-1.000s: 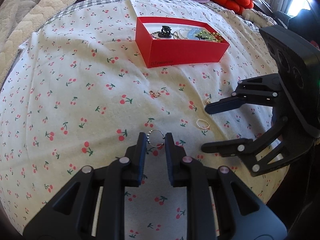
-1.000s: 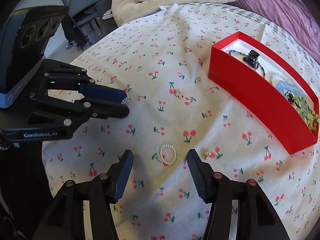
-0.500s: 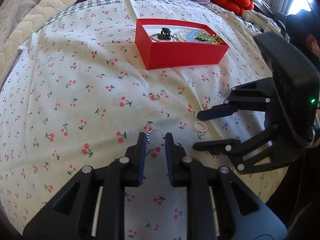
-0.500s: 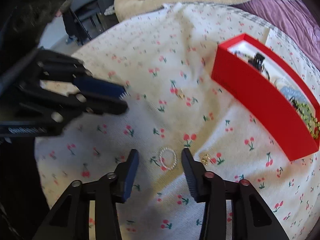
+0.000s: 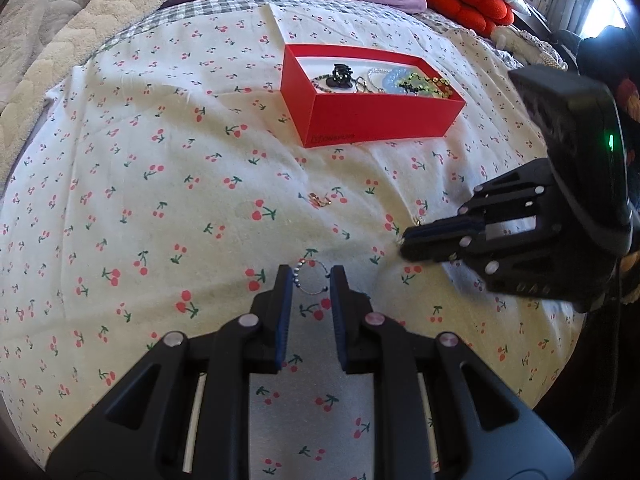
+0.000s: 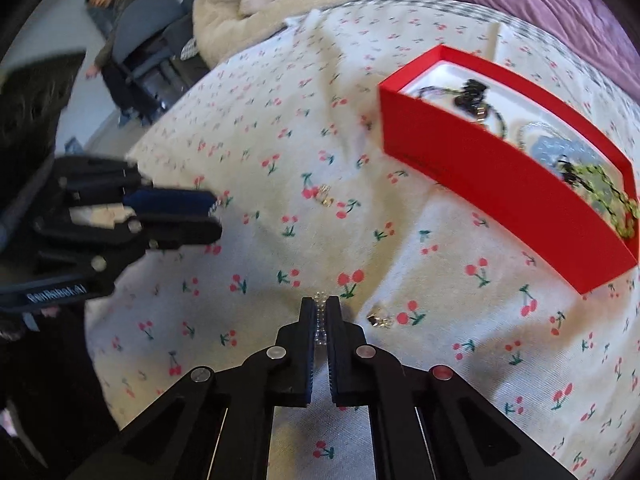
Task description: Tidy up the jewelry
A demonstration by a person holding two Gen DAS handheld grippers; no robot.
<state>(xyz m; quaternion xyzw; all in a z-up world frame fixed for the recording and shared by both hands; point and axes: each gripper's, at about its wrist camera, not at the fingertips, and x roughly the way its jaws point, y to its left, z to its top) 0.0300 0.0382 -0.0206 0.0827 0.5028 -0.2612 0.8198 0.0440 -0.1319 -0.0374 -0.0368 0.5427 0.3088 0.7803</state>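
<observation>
The right gripper [image 6: 320, 316] has pressed its jaws together on a small pearl ring [image 6: 319, 320], squashed thin so its long axis runs straight out along the fingers, its far end poking past the tips toward the red box [image 6: 492, 184]. That box lies ahead and to the right of this gripper, long side slanting away, with jewelry already inside. The left gripper [image 5: 309, 284] pinches a beaded silver ring [image 5: 311, 278] lying flat on the cherry-print sheet [image 5: 160, 200]; for it, the box sits straight ahead. A gold earring [image 6: 380, 320] lies just beside the right fingertips.
</observation>
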